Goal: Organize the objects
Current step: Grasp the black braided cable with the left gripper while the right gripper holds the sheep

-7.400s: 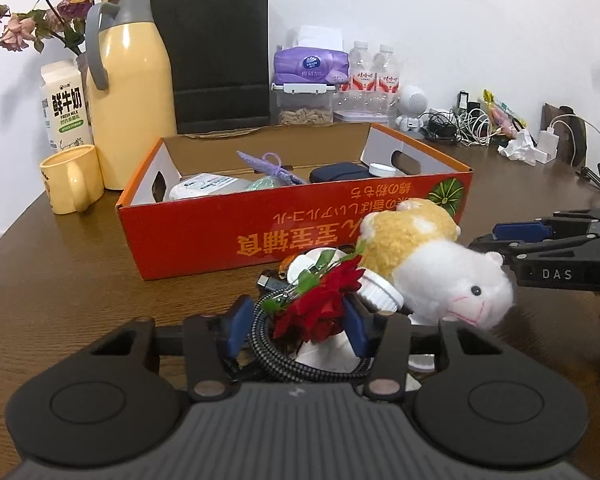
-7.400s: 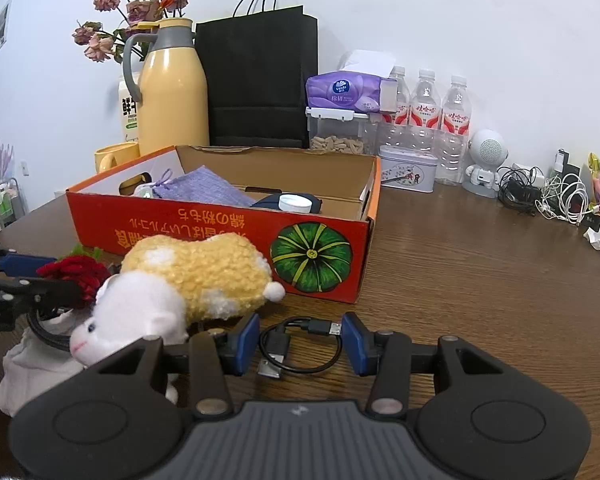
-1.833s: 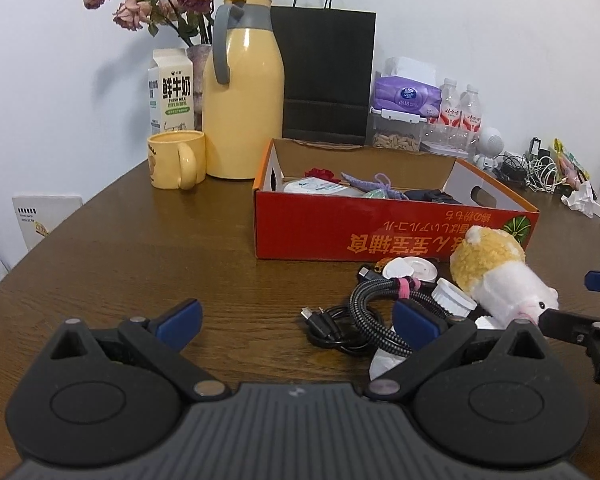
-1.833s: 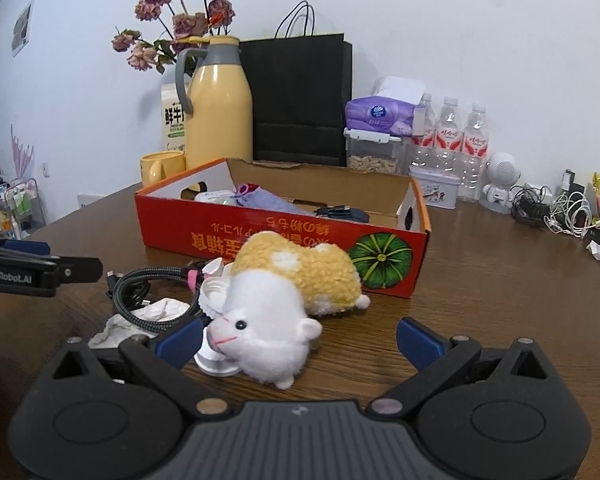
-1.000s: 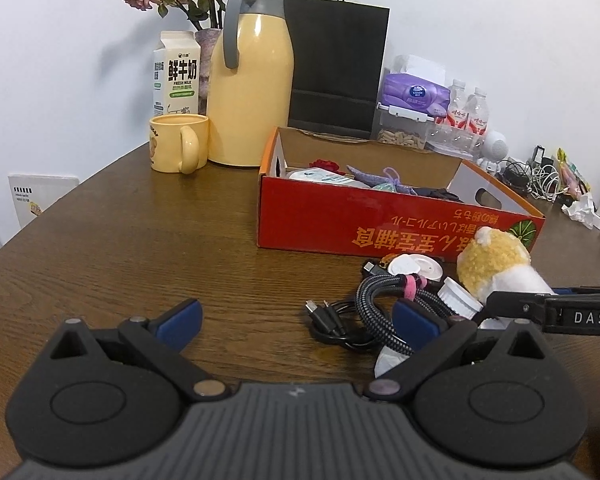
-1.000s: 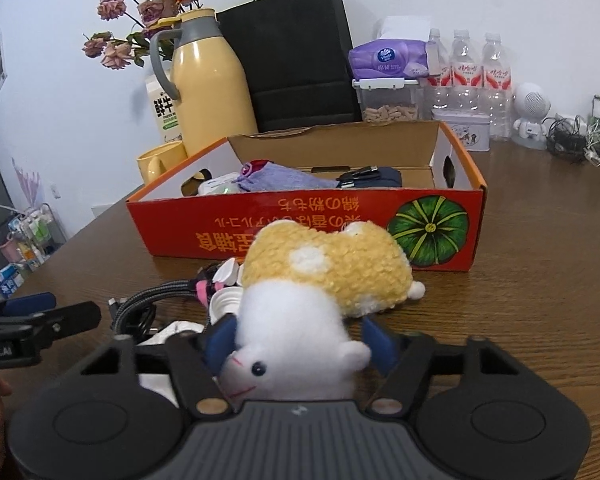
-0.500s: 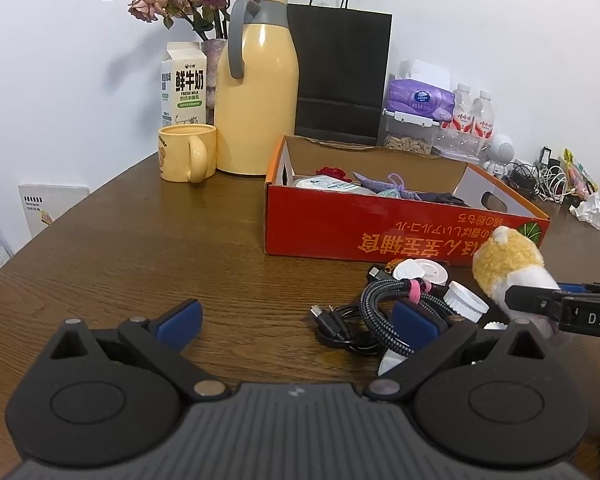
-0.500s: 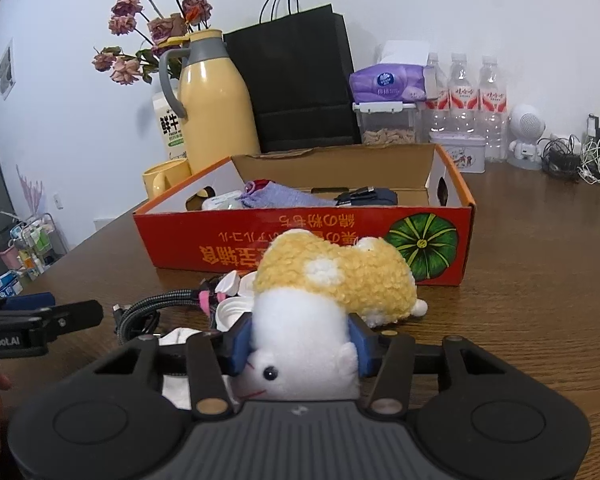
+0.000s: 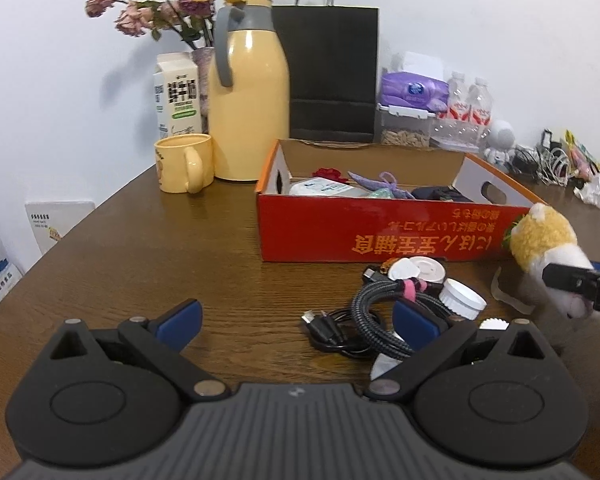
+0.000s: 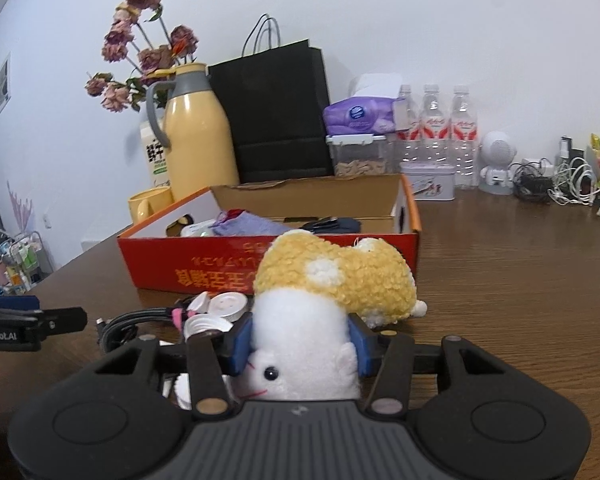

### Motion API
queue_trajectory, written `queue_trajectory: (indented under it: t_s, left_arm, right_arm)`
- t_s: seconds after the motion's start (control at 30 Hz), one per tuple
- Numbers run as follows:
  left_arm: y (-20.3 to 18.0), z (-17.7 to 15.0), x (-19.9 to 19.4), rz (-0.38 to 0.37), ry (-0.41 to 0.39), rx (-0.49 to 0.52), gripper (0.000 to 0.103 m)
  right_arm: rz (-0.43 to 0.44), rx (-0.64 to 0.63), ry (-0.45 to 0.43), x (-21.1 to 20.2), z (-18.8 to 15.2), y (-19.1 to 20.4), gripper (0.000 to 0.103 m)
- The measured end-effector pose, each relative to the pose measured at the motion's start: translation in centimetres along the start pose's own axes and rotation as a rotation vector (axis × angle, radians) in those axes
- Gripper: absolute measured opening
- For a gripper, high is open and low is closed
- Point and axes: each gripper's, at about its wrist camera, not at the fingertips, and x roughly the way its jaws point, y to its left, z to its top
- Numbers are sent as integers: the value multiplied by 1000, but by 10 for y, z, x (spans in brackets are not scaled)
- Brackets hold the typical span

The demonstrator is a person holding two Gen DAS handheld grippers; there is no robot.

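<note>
Plush toy [image 10: 312, 320], white and yellow, is pinched at its head between the right fingers [image 10: 358, 344], just short of the red box [image 10: 204, 268] ahead; left fingers [image 9: 180, 318] hang spread, holding nothing. Next, I judge: lift it over the near wall and release inside

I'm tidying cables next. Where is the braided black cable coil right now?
In the left wrist view the braided cable coil lies on the table in front of the red cardboard box, beside the white lids, right of centre.

We log a red cardboard box [image 9: 384, 232] on the wooden table [image 9: 148, 264]. Before it: coiled cables [image 9: 376, 320], white lids [image 9: 460, 298]. Our left gripper [image 9: 296, 320] stands open.
</note>
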Motion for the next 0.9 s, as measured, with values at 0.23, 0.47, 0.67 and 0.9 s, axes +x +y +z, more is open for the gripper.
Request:
queue_trajectory:
  t_s: [0.23, 0.47, 0.67, 0.9]
  left_arm:
    - [-25, 8, 8, -79, 40, 121, 103]
    - [-62, 8, 36, -128, 129, 298, 103]
    - [-78, 5, 61, -149, 213, 390, 103]
    - [-73, 8, 71, -167, 220, 329, 103]
  right_arm:
    - [-16, 5, -23, -7, -2, -9, 47]
    - [-12, -2, -31, -9, -3, -9, 47]
    - [-8, -15, -23, -8, -5, -6, 47]
    - [4, -26, -17, -8, -6, -4, 47]
